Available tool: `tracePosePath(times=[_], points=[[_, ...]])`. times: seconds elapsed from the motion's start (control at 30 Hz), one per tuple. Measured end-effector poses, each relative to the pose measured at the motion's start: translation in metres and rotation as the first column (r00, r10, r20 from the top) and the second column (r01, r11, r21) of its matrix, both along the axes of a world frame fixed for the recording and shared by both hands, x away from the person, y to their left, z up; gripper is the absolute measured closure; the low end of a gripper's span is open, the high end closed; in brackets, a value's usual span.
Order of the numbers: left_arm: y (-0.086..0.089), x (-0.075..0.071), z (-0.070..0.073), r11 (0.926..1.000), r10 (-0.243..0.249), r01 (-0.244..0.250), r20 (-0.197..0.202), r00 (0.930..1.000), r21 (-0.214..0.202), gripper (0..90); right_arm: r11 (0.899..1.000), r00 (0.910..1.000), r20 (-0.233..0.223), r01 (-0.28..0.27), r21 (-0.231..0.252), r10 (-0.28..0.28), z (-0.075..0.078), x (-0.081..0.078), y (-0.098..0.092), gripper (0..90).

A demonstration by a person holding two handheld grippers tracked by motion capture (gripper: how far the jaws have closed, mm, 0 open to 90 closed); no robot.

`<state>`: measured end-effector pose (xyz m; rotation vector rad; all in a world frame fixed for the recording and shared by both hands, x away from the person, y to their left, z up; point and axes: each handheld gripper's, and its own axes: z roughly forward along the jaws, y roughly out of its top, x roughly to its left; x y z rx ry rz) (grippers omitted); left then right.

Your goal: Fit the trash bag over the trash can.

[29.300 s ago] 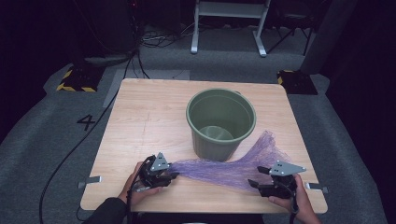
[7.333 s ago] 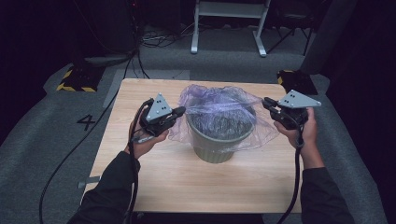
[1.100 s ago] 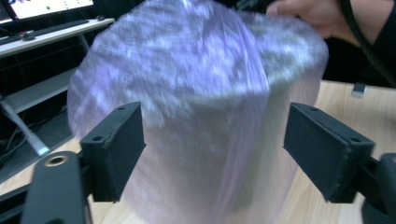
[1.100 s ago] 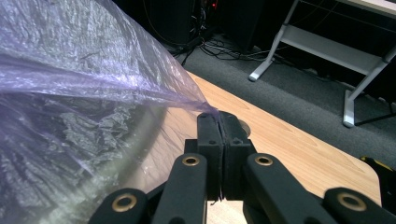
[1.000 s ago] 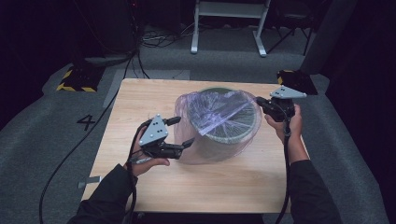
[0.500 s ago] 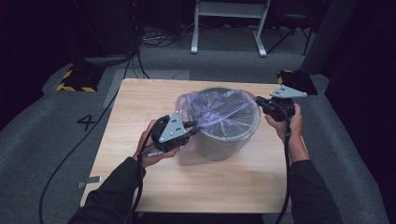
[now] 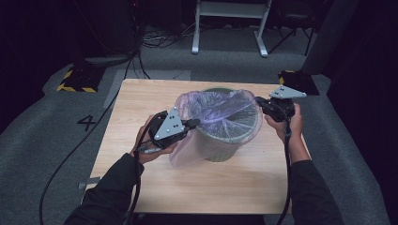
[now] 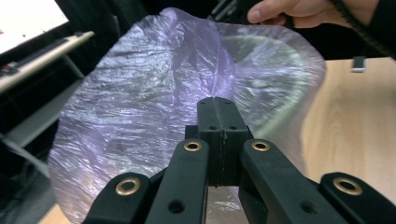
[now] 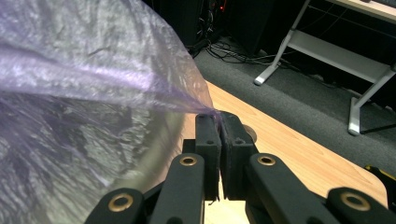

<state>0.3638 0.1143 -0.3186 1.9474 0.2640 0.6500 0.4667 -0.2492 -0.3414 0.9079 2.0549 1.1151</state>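
On the counter (image 7: 141, 187), the green bin (image 7: 220, 145) stands upright, mouth up, with the purple bag (image 7: 220, 112) stretched across its rim. The bag's long line runs side to side between my two claws. My left claw (image 7: 193, 123) sits at the bin's left edge; its jaws have just been closing and now pinch the film, which fans out ahead of them in the left gripper view. My right claw (image 7: 259, 101) is clamped on the bag's edge at the right rim. Loose film hangs down the bin's left side.
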Motion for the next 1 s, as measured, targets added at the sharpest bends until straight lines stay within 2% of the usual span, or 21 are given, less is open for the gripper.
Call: tracePosePath(times=[0.1,0.2,0.27,0.33,0.4,0.53,0.6,0.87,0.97,1.0], points=[[0.0,0.005,0.007,0.9997,0.02,-0.02,0.009,0.9998,-0.016,90.0,1.0,1.0,0.002,-0.002,0.0,0.002,0.001,0.001,0.0,87.3],[0.003,0.016,0.015,0.9977,0.066,-0.066,0.02,0.9976,-0.017,90.0,1.0,1.0,-0.002,-0.002,-0.009,0.002,0.001,0.002,0.0,87.3],[0.009,0.028,0.02,0.995,0.087,-0.087,-0.007,0.9962,-0.049,90.0,1.0,1.0,-0.006,0.0,-0.014,0.0,0.001,0.003,0.0,87.3],[0.014,0.039,0.021,0.991,0.12,-0.121,-0.018,0.9925,-0.057,90.0,1.0,0.9999,-0.016,-0.003,-0.009,0.003,-0.001,0.006,-0.002,87.3],[0.018,0.052,0.021,0.9872,0.136,-0.139,-0.046,0.9896,-0.078,90.0,1.0,0.9995,-0.029,-0.016,-0.005,0.016,-0.005,0.009,-0.004,87.3],[0.021,0.072,0.014,0.9806,0.164,-0.171,-0.081,0.9831,-0.095,90.0,1.0,0.9977,-0.065,-0.02,-0.007,0.019,-0.016,0.017,-0.006,87.6],[0.021,0.079,0.012,0.979,0.175,-0.182,-0.083,0.981,-0.09,90.0,1.0,0.9964,-0.081,-0.025,-0.001,0.025,-0.02,0.02,-0.006,87.8],[0.018,0.113,-0.002,0.9609,0.243,-0.257,-0.131,0.9613,-0.104,90.0,0.999,0.9926,-0.116,-0.038,-0.01,0.036,-0.033,0.029,0.001,88.0],[0.016,0.125,-0.011,0.9549,0.267,-0.283,-0.159,0.9505,-0.089,90.0,0.999,0.99,-0.135,-0.044,-0.008,0.043,-0.037,0.031,0.003,88.0],[0.017,0.132,-0.016,0.9516,0.271,-0.292,-0.186,0.9446,-0.097,90.0,0.999,0.9893,-0.14,-0.044,-0.012,0.042,-0.039,0.032,0.003,88.0]])
